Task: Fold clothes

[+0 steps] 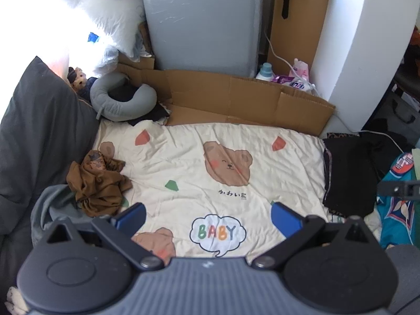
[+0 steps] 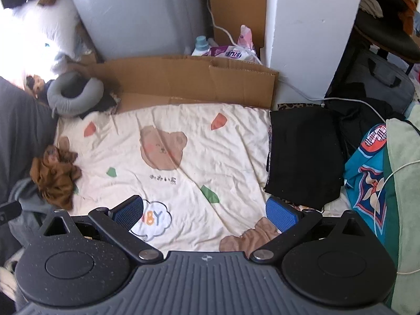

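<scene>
A crumpled brown garment point(image 1: 98, 185) lies in a heap at the left edge of the cream bear-print sheet point(image 1: 210, 162), also seen as the brown garment point(image 2: 56, 176) on the sheet point(image 2: 170, 157) from the right wrist. A black folded garment point(image 1: 346, 173) rests flat at the sheet's right edge, shown as the black garment point(image 2: 304, 157). My left gripper point(image 1: 207, 216) hovers open over the sheet, nothing between its blue pads. My right gripper point(image 2: 204, 214) is open too, its right pad close to the black garment's near corner.
A cardboard sheet point(image 1: 236, 97) lines the back, with a grey appliance point(image 1: 202, 21) behind it. A grey neck pillow point(image 1: 118, 99) and dark pillow point(image 1: 39, 120) sit at left. Teal patterned fabric point(image 2: 367, 173), a white cable point(image 2: 388, 183) and a grey garment point(image 1: 52, 207) lie at the sides.
</scene>
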`<state>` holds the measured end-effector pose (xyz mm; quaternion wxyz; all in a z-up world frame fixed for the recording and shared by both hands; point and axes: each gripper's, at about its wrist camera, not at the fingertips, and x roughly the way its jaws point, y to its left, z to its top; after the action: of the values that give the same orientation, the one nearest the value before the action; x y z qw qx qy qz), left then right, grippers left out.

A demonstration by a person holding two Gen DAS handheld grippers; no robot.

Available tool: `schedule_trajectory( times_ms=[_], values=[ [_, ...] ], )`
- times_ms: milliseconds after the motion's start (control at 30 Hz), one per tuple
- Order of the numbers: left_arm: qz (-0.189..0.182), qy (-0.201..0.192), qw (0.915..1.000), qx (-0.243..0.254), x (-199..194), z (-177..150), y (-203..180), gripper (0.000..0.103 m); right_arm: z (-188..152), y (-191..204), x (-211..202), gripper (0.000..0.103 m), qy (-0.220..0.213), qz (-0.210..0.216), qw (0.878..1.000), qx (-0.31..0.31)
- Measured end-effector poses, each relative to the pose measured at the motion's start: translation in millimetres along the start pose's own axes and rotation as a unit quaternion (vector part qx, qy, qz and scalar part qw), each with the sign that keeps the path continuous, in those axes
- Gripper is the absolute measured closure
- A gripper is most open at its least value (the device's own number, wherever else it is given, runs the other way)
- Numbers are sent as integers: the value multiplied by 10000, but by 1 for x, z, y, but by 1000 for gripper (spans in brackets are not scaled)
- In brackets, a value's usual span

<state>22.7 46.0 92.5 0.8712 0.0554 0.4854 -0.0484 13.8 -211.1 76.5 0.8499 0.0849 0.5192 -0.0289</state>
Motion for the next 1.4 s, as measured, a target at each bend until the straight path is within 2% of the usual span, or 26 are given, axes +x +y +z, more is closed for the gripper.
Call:
schedule_trajectory(
  times_ms=[233,400,533,867,1200,1400],
  values=[
    [-26,46,9996,-293,7,-18,5,0,-16,1,13,1,189,-6,9997,-140],
    [142,84,9983,-561,16,-32,8,0,-26,0,12,1,161,18,9997,-191],
    [213,164,9980,-568,21,-41,5,0,-32,0,11,1,150,76,9995,-250],
    [85,259,9986,-447,32,-55,-7,1,-43,13,9,1,82,237,9982,-536],
    [131,181,9985,-500,39,-57,-5,2,-48,14,22,1,154,264,9982,-517],
    [238,153,9979,-578,43,-56,2,2,-46,7,30,1,240,470,9980,-346]
  ],
)
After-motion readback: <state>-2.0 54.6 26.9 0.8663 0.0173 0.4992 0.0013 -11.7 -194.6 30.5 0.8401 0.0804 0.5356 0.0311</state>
